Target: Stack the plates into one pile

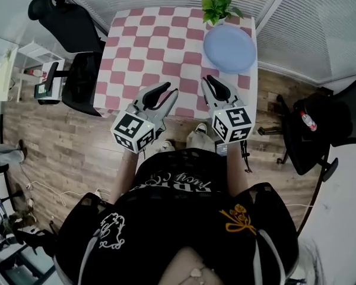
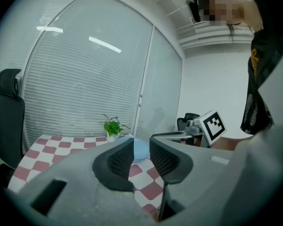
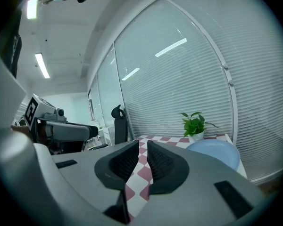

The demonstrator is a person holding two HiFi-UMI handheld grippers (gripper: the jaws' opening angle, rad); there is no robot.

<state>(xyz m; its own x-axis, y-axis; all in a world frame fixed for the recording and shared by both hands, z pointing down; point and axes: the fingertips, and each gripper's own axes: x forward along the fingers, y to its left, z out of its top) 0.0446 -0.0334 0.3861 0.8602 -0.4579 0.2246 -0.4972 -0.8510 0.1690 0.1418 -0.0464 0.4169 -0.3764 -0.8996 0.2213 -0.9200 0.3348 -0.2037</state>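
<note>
On the table (image 1: 148, 46), against its right edge, sits the plate (image 1: 229, 47).

The plate (image 1: 229, 48) looks smooth and faintly glossy, the tablecloth (image 1: 154, 46) matt cloth, the floor (image 1: 53, 153) wood

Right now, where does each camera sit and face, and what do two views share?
Head view: on the head, steeply down onto pink checked table, left tool, right tool, black shirt.
Left gripper view: on left tool, along its jaws towards white blinds; right tool shows.
Right gripper view: on right tool likewise; left tool shows.
All share round blue plate.
</note>
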